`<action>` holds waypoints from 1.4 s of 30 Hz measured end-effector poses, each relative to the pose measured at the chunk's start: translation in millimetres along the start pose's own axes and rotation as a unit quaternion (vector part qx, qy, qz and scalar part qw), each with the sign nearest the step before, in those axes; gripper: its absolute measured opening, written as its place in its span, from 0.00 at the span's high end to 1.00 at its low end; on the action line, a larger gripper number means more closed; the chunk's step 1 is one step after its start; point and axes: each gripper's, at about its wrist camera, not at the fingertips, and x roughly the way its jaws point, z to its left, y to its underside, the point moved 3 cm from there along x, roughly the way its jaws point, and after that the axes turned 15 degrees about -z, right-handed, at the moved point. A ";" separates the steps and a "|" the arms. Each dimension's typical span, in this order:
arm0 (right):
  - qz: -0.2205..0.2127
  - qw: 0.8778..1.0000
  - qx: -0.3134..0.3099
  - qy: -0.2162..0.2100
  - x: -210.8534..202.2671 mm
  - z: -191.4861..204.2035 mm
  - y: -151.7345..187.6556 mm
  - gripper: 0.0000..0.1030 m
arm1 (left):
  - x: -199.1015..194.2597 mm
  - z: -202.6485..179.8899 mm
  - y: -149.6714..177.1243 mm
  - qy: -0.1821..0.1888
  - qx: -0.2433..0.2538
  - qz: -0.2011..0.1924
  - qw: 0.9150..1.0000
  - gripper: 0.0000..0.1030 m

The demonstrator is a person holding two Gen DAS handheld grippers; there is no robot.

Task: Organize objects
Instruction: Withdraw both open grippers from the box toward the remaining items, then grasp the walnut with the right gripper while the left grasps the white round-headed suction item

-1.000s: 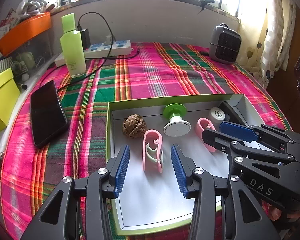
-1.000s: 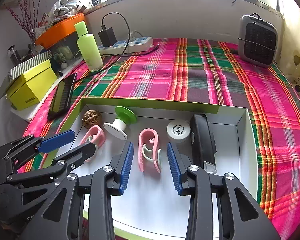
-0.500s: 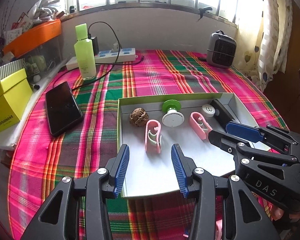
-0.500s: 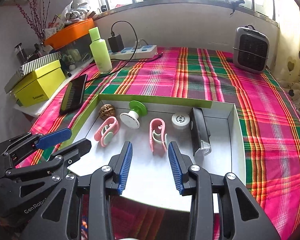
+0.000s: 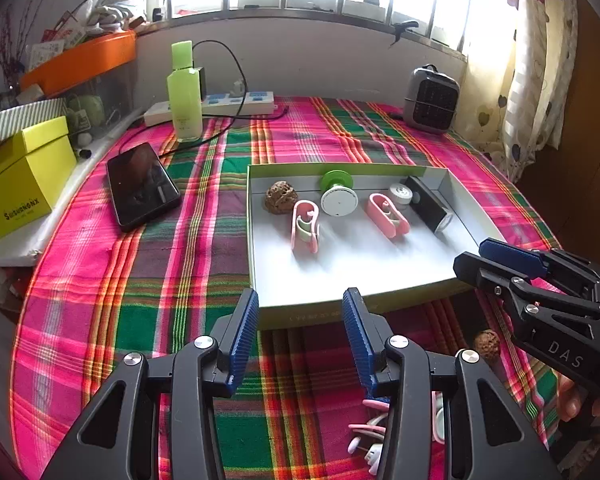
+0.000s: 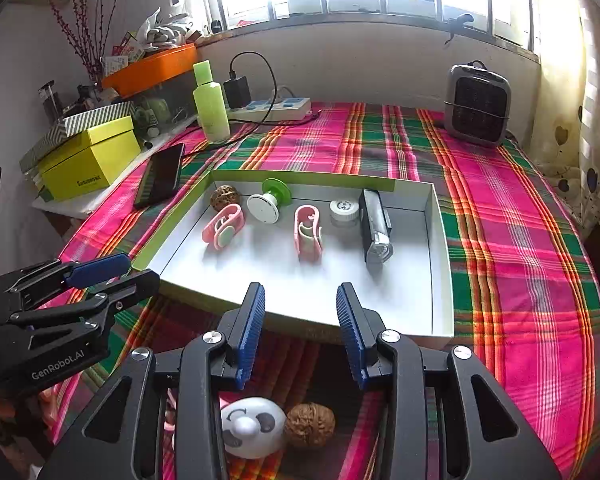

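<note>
Grippers first: the left gripper [image 5: 300,336] and the right gripper [image 6: 300,332] both hang over the pink and green checked cloth [image 5: 204,272], just in front of the shallow white box with the green rim [image 5: 256,248]. A second ago both were over the inside of the box, each with a pink clip right between its blue pads. Now they have pulled back, and the box looks farther away. Both sets of jaws stand apart with nothing between them. The right jaws have just been opening a little, with no thing in them.

New things show near the bottom. Under the right gripper lie a white round toy with a panda face [image 6: 252,426] and a brown wrinkly walnut [image 6: 309,425], touching each other on the cloth. Under the left gripper some small pink and white clips [image 5: 370,432] peek out.

Inside the box things lie as before: two pink plastic clips [image 6: 308,232], a brown walnut [image 6: 225,197], a green and white round spool [image 6: 269,200], a small white round tin [image 6: 344,212] and a long black bar [image 6: 374,226], in a row near the far wall.

Beyond the box lie a black phone [image 5: 142,186], a tall green bottle [image 5: 185,94], a white power strip [image 5: 228,106] and a grey heater [image 5: 432,100].
</note>
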 end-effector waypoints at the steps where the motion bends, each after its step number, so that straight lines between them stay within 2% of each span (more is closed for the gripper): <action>1: 0.000 1.000 0.001 0.000 -2.6 -0.4 1.5 0.62 | -2.4 0.6 0.9 0.000 0.000 -0.002 1.000 0.59; 7: -0.002 1.000 0.006 0.002 -17.2 -4.6 10.8 0.62 | -15.1 4.7 13.0 0.013 -0.007 0.001 1.000 0.59; 17: 0.008 1.000 0.008 0.010 -32.4 -15.9 34.7 0.62 | -29.6 4.2 39.6 0.067 -0.021 0.026 0.997 0.55; 27: 0.020 1.000 0.018 -0.007 -36.0 -19.2 50.5 0.62 | -39.5 -1.8 52.4 0.103 -0.026 0.039 0.994 0.53; 42: 0.033 0.999 0.017 -0.022 -27.2 -12.3 56.7 0.62 | -35.9 -12.4 68.2 0.109 -0.019 0.065 0.992 0.51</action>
